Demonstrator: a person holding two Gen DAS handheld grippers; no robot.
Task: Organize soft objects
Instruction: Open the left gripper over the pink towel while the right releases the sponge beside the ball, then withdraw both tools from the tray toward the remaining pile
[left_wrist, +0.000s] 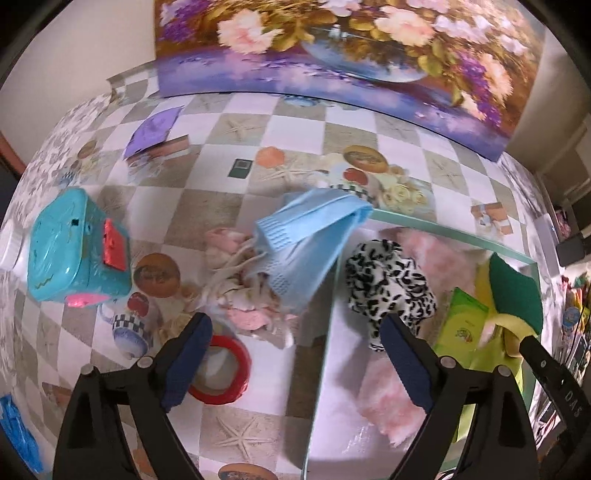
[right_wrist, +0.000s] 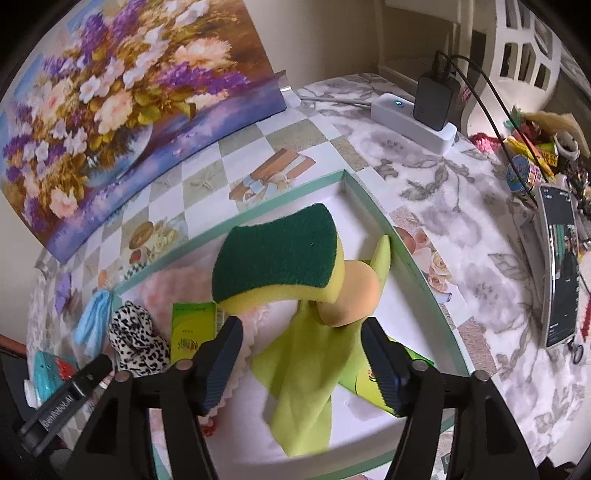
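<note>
Hanging open and empty, the right gripper (right_wrist: 301, 363) sits over the sponge (right_wrist: 277, 254) in the tray (right_wrist: 424, 273). The left gripper (left_wrist: 295, 354) is open too. Next, I think, it should grab the blue mask (left_wrist: 306, 236) hanging over the tray's edge above the bench (left_wrist: 236, 413).

1. Your sponge (right_wrist: 280, 254) has a rough, matt green scouring face on smooth yellow foam.
2. The leopard-print cloth (left_wrist: 388, 280) looks plush and the pink cloth (left_wrist: 391, 402) fluffy.
3. The tablecloth (left_wrist: 258, 398) is glossy; the teal box (left_wrist: 74, 247) is shiny plastic.
</note>
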